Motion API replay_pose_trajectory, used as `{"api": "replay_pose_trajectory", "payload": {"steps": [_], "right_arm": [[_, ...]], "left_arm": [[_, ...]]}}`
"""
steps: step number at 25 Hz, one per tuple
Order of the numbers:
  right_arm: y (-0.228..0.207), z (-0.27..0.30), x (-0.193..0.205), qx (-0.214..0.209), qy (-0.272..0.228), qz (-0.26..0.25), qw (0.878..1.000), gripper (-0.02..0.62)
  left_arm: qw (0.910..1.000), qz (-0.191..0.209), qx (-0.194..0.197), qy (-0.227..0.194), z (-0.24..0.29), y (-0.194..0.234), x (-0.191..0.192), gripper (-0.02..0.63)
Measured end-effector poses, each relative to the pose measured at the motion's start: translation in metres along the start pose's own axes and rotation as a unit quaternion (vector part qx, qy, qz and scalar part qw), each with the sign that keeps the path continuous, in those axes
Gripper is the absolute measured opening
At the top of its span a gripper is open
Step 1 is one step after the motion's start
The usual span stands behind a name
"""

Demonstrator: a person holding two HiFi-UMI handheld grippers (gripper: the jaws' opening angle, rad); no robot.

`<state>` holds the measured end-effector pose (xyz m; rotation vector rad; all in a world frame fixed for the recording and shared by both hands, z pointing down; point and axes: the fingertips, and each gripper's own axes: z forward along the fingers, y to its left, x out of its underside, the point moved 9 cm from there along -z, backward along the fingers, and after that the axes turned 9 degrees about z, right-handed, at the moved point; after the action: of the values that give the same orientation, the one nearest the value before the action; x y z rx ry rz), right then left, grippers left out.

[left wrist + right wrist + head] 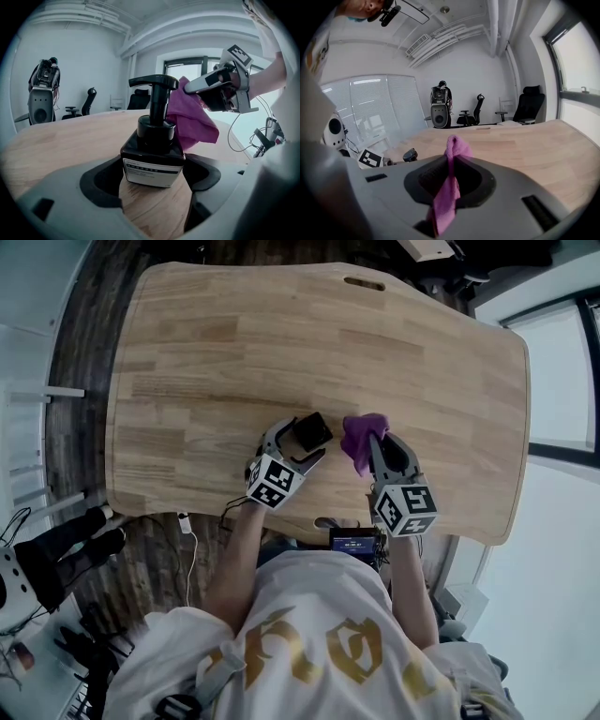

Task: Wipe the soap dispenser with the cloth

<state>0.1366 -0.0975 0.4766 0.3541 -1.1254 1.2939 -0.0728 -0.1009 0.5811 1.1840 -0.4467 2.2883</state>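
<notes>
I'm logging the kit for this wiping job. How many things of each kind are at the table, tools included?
soap dispenser: 1, black, gripped by the left tool
cloth: 1, purple, pinched in the right tool
tools: 2
Total: 4

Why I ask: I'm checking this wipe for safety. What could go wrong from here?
1. The right gripper pinches only a narrow fold of the cloth, so rubbing may pull it free.
2. The left gripper holds the bottle low on its body, so a push on the tall pump could tilt it or squirt soap.
3. The grippers sit close together and might knock.
</notes>
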Motion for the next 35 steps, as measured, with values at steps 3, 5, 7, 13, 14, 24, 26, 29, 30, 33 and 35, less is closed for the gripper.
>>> {"api": "replay_pose_trajectory", "payload": {"steps": [3,5,7,13,14,24,26,29,30,33,35], "right_arm": [[0.000,0.001,0.000,0.000,0.003,-0.002,1.000,0.041],[0.000,0.001,0.000,0.002,0.005,-0.003,1.000,0.041],[-0.001,0.002,0.000,0.003,0.005,-0.004,1.000,0.041],[-0.008,0.001,-0.002,0.015,0.005,-0.003,1.000,0.041],[-0.010,0.000,-0.002,0.016,0.004,-0.002,1.000,0.041],[-0.014,0.001,-0.001,0.019,0.003,0.008,1.000,0.041],[-0.013,0.003,-0.002,0.018,0.003,0.006,1.000,0.041],[-0.012,0.003,-0.002,0.019,0.004,0.005,1.000,0.041],[-0.013,0.003,-0.001,0.019,0.004,0.006,1.000,0.041],[-0.014,0.003,-0.001,0.019,0.004,0.010,1.000,0.041],[-0.015,0.003,-0.002,0.020,0.003,0.013,1.000,0.041]], "left_arm": [[0.9999,0.010,0.003,0.004,0.003,0.000,-0.001,0.360],[0.9998,0.017,0.006,0.008,0.004,0.000,-0.002,0.360],[0.9997,0.021,0.006,0.011,0.006,0.001,-0.002,0.360],[0.9994,0.032,0.008,0.008,0.012,0.002,-0.006,0.360],[0.9993,0.035,0.007,0.008,0.013,0.002,-0.006,0.360],[0.9987,0.047,-0.013,0.016,0.018,0.000,-0.008,0.359],[0.9985,0.050,-0.012,0.020,0.018,0.001,-0.008,0.359],[0.9985,0.050,-0.011,0.020,0.018,0.001,-0.007,0.359],[0.9986,0.048,-0.012,0.020,0.018,0.001,-0.007,0.359],[0.9990,0.034,-0.017,0.025,0.019,0.003,-0.008,0.359],[0.9989,0.034,-0.017,0.027,0.020,0.003,-0.009,0.359]]}}
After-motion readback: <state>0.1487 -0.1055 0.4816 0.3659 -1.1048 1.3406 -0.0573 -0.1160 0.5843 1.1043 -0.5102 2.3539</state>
